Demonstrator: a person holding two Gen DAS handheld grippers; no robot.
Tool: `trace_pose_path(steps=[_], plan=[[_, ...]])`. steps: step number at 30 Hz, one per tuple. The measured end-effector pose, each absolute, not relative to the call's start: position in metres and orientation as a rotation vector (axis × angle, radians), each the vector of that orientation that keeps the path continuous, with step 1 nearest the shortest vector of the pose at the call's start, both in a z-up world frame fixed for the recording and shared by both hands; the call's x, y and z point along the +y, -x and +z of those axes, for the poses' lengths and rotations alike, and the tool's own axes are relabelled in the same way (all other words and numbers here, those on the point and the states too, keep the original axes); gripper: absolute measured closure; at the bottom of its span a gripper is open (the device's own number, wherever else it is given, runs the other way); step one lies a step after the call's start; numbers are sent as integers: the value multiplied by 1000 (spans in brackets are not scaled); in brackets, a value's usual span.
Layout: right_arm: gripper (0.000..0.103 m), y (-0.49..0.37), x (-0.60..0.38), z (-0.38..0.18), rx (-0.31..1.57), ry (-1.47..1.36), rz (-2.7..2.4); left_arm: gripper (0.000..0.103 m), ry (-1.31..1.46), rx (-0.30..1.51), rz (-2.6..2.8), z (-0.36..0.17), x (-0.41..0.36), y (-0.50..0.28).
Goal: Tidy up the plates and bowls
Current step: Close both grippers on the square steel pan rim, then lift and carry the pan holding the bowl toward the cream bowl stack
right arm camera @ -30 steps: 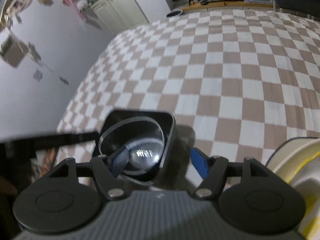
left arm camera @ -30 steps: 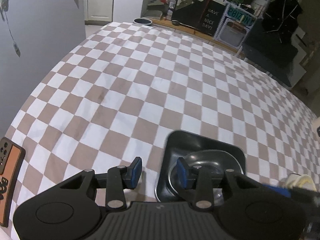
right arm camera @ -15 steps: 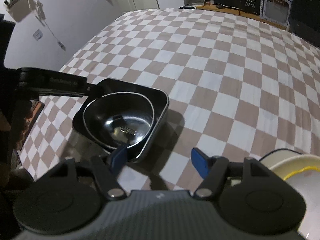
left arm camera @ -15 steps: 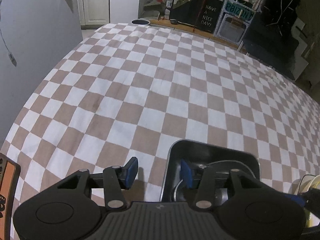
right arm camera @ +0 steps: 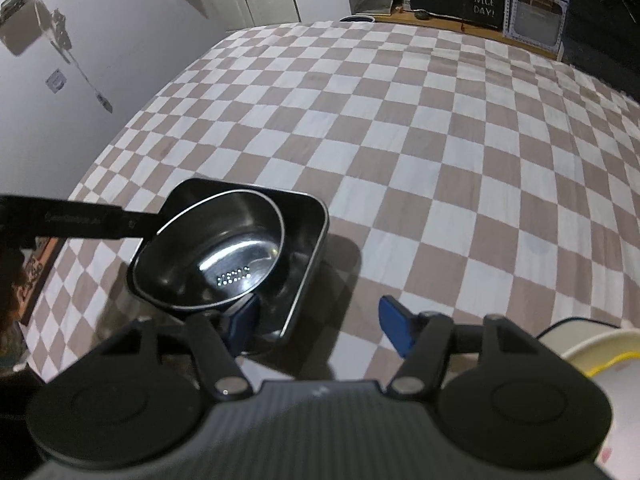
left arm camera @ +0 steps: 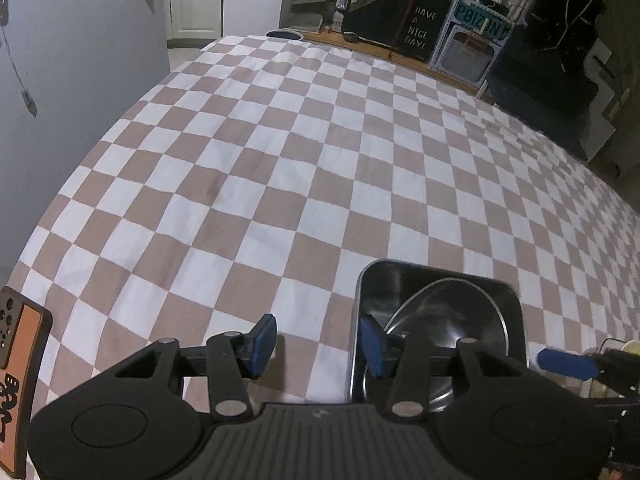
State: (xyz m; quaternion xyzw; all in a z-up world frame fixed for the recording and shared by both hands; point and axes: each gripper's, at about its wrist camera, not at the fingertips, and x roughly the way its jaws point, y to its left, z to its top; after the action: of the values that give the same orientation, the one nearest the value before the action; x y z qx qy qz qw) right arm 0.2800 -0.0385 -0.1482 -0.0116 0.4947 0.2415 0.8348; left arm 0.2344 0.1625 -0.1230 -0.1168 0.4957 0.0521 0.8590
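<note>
Since earlier frame: right tool (right arm camera: 318, 326) dropped nearer, jaws closing, still apart, near rim of square steel tray (right arm camera: 308, 264) between them. Round steel bowl (right arm camera: 212, 256) sat inside tray, worktop (left arm camera: 280, 184) 5 o'clock. Left tool (left arm camera: 316, 344) apart, straddling tray wall.

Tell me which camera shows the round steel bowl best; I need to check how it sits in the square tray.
The right wrist view: the round steel bowl shows whole, tilted inside the square tray. In the left wrist view, the bowl is partly hidden behind a finger of the left gripper.
</note>
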Motion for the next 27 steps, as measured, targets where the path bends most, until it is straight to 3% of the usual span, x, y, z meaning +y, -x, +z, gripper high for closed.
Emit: trace_pose_path(steps=[3, 5, 6, 10, 27], plan=[[53, -282, -53, -146, 1063, -76, 517, 67, 268, 1029, 73, -120, 161, -234], [81, -285, -59, -147, 1086, -150, 535, 83, 270, 1034, 45, -120, 157, -235], [85, -286, -61, -148, 1096, -175, 543, 85, 263, 1038, 34, -120, 155, -236], [90, -288, -65, -149, 1103, -216, 550, 92, 260, 1047, 6, -122, 152, -238], [93, -303, -89, -159, 1117, -355, 517, 93, 346, 1067, -8, -122, 164, -233]])
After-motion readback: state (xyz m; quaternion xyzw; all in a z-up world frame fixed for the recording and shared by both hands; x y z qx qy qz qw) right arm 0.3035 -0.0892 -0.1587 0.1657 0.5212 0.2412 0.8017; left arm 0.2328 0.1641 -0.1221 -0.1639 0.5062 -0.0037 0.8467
